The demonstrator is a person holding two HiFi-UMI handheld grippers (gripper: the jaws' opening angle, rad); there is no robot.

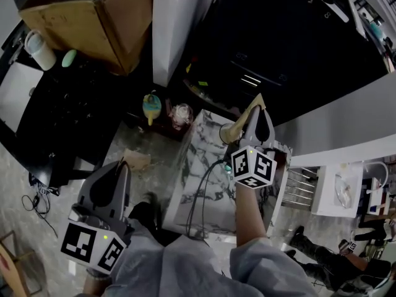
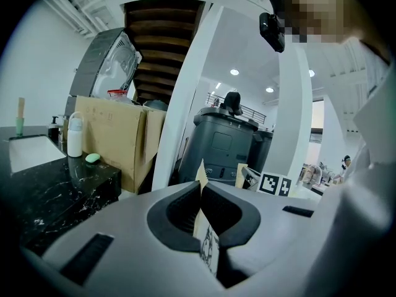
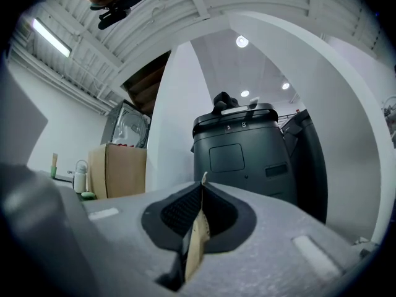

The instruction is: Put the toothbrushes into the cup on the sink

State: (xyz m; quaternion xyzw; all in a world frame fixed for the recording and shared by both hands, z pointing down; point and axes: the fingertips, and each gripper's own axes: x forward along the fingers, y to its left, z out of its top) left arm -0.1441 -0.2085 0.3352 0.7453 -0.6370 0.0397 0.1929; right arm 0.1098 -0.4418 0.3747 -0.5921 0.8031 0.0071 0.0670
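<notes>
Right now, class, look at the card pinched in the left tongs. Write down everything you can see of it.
The card is a thin, tan slip that looks like cardboard, with black print low on its face. It stands on edge, clamped between the shut tongs of the left gripper, whose dark ribbed pads press both its sides. Its pointed corner sticks out past the tips. Nothing else touches it.
</notes>
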